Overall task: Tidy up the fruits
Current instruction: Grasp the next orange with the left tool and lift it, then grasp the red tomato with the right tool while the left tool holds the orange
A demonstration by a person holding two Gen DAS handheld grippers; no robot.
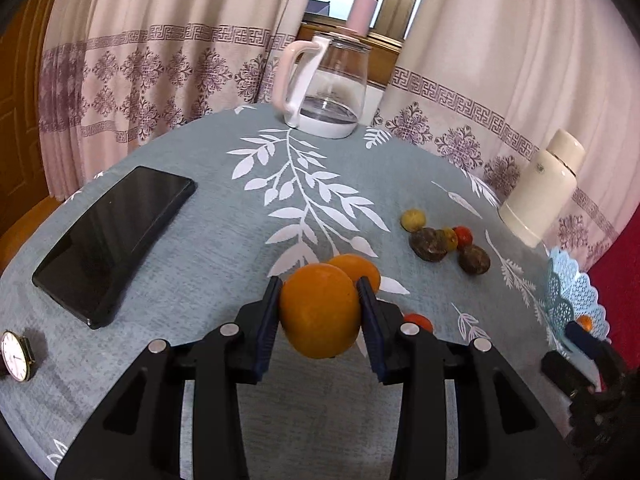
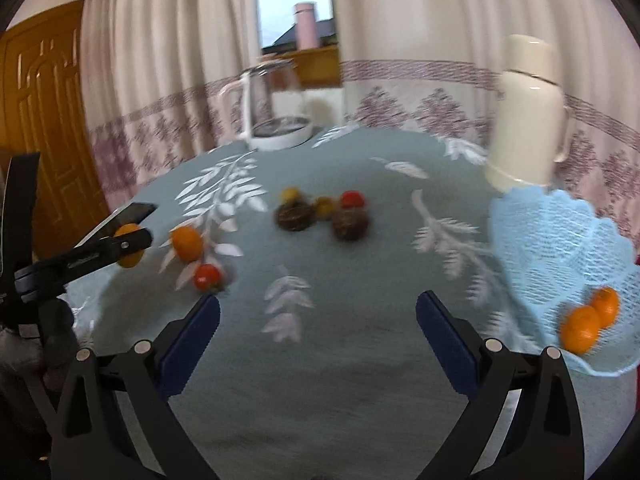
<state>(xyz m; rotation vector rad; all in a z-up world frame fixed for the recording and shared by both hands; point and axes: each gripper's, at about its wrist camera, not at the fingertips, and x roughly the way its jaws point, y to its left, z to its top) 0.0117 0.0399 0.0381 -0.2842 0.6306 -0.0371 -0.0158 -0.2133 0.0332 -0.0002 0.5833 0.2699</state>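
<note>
Clamped between the blue pads of the left claw [image 1: 320, 312] is an orange [image 1: 320, 316], gripped across its middle; from the right wrist view it appears to be held just above the desk [image 1: 200, 240], though that view is blurred. Directly behind it a second orange [image 1: 360, 268] lies on the cloth, almost touching the held one, and a small red fruit [image 1: 420, 320] sits just beside the claw's right finger. The right claw [image 2: 318, 336] is seen spread wide with nothing between its pads, hovering over bare cloth.

The pale blue lace basket [image 2: 560, 240], where two oranges [image 2: 592, 320] already rest, lies at the right edge of the desk. From the left claw it lies well off to the right, past the cluster of dark brown, yellow and red fruits [image 1: 448, 240]; from the right claw it is just beside the right finger. The right claw is therefore judged the nearer to the basket, while the held orange would have to be carried rightward across the desk. Being round, the orange has no long axis to align.

A phone [image 1: 112, 240], a watch [image 1: 16, 356], a glass kettle [image 1: 324, 88] and a cream flask [image 1: 540, 188] stand clear of that path.
</note>
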